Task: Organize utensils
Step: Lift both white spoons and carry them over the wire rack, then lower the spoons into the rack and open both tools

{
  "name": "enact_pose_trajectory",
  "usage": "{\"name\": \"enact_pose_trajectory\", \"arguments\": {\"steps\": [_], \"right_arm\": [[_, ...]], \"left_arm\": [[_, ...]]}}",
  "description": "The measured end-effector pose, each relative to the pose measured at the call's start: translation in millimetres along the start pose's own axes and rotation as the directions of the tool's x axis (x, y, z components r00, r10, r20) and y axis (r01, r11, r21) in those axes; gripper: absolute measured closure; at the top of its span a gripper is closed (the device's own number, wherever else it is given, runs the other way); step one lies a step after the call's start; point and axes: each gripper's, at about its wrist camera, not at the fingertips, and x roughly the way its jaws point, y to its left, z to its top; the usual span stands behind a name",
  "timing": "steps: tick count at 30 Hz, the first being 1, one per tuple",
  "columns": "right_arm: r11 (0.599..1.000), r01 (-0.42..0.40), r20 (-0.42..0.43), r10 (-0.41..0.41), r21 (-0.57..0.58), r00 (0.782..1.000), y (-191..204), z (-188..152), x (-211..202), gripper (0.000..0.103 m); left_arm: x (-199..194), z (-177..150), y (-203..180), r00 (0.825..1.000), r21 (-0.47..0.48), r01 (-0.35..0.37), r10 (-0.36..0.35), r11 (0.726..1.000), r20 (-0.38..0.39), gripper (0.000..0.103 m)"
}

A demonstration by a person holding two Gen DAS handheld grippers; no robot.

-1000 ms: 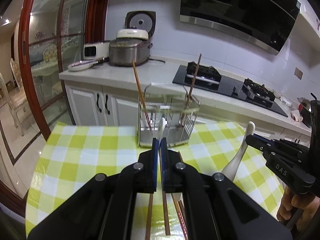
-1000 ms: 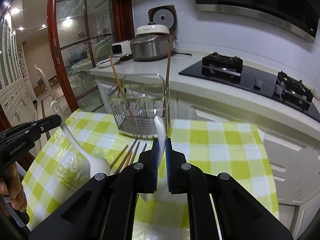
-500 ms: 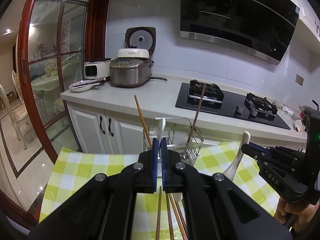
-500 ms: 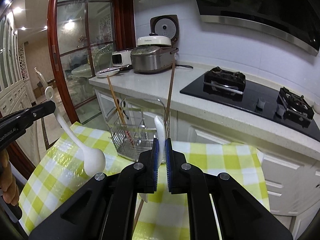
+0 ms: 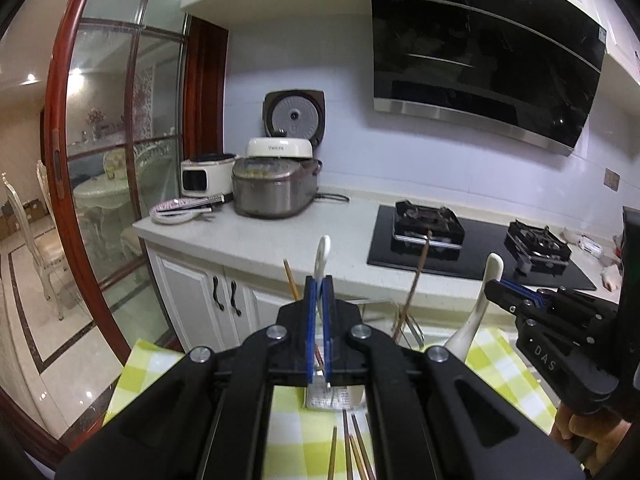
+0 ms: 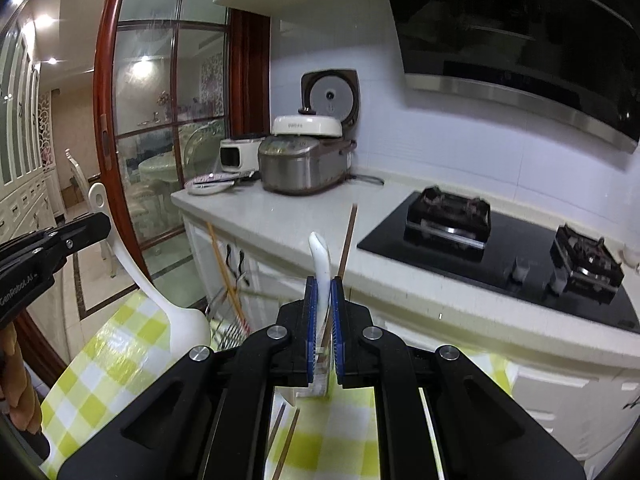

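Note:
My left gripper (image 5: 318,282) is shut on the handle of a white ceramic spoon (image 5: 322,254), held in the air; its bowl (image 6: 188,326) hangs down in the right wrist view. Likewise my right gripper (image 6: 322,284) is shut on a second white spoon (image 6: 320,258), whose bowl (image 5: 460,340) shows in the left wrist view. Beyond and below both stands a wire utensil rack (image 5: 410,330) (image 6: 230,330) with upright chopsticks (image 5: 416,280) (image 6: 224,268). Several loose chopsticks (image 5: 352,452) (image 6: 288,436) lie on the green-checked tablecloth (image 6: 104,360).
A white counter (image 5: 280,240) behind the table carries two rice cookers (image 5: 272,188), a plate (image 5: 176,210) and a black gas hob (image 5: 472,248) under a range hood. A red-framed glass door (image 5: 68,160) stands left. A person's hand (image 5: 588,440) holds the right gripper.
Both grippers have risen with their spoons still held. The rack and the table have dropped lower in both views, and more of the counter and wall shows.

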Motion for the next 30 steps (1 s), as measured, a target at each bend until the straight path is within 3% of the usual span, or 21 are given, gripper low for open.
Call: {"name": "enact_pose_trajectory", "arguments": {"steps": [11,30], "right_arm": [[0.998,0.049,0.072,-0.051,0.025,0.996,5,20,36,0.094],[0.995,0.054,-0.022,-0.053,0.079,0.998,-7,-18,114,0.094]], "left_arm": [[34,4,-4,0.993,-0.023,-0.072,0.074,0.997,0.086,0.1],[121,-41,2,0.994,-0.05,-0.11,0.11,0.993,-0.016,0.1]]}}
